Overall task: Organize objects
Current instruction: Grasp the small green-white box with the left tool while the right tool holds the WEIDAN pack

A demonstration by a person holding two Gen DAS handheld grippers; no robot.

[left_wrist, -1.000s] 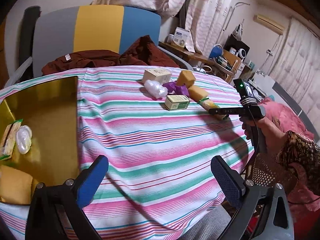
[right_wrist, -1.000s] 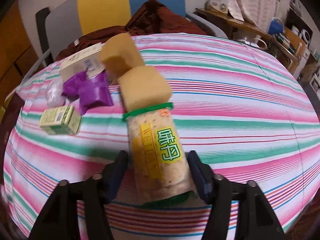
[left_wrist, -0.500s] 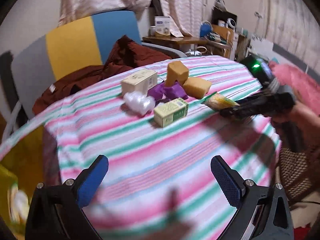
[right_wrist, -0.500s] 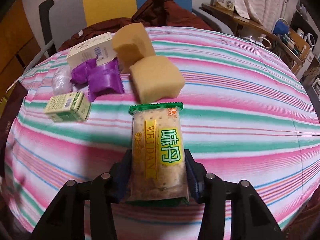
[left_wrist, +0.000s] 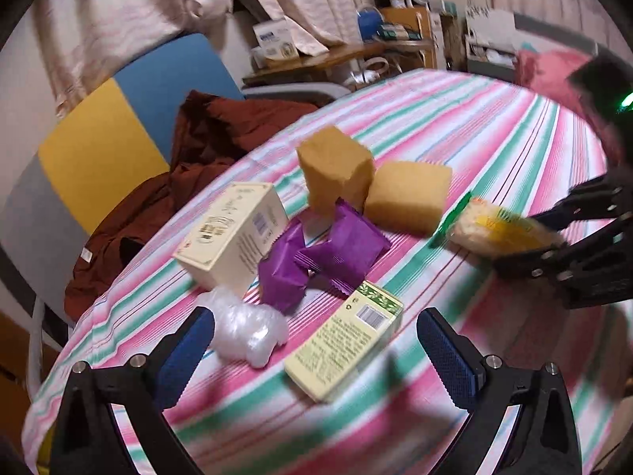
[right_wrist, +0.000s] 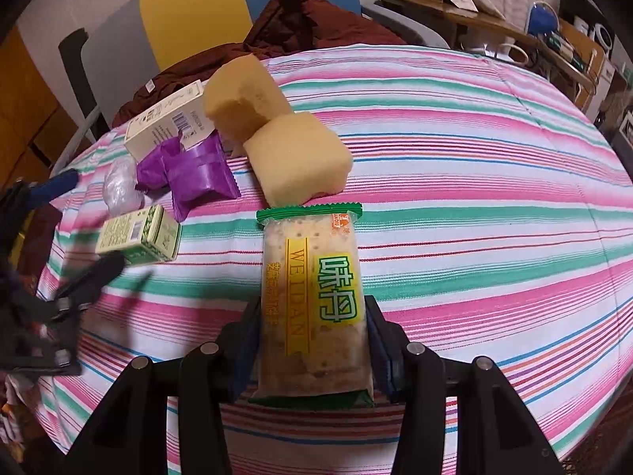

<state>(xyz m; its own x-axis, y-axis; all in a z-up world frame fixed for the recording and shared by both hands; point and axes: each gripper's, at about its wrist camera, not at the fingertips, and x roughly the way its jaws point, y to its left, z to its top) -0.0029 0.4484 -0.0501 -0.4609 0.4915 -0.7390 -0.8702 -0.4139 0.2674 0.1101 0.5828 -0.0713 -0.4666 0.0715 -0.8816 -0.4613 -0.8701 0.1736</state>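
My right gripper is shut on a cracker packet with green ends and a yellow label, held just above the striped tablecloth; the packet also shows in the left wrist view. My left gripper is open and empty, its blue pads either side of a small green box and a clear plastic bundle. Behind these lie two purple packets, a cream box and two yellow sponges.
A chair with grey, yellow and blue panels stands behind the table, with a dark red garment draped on it. A cluttered desk and curtains are at the back. The table edge falls away at right.
My left gripper has swung from the gold tray at the left toward the cluster of objects. My right gripper has closed on the cracker packet and drawn it back from the sponges.
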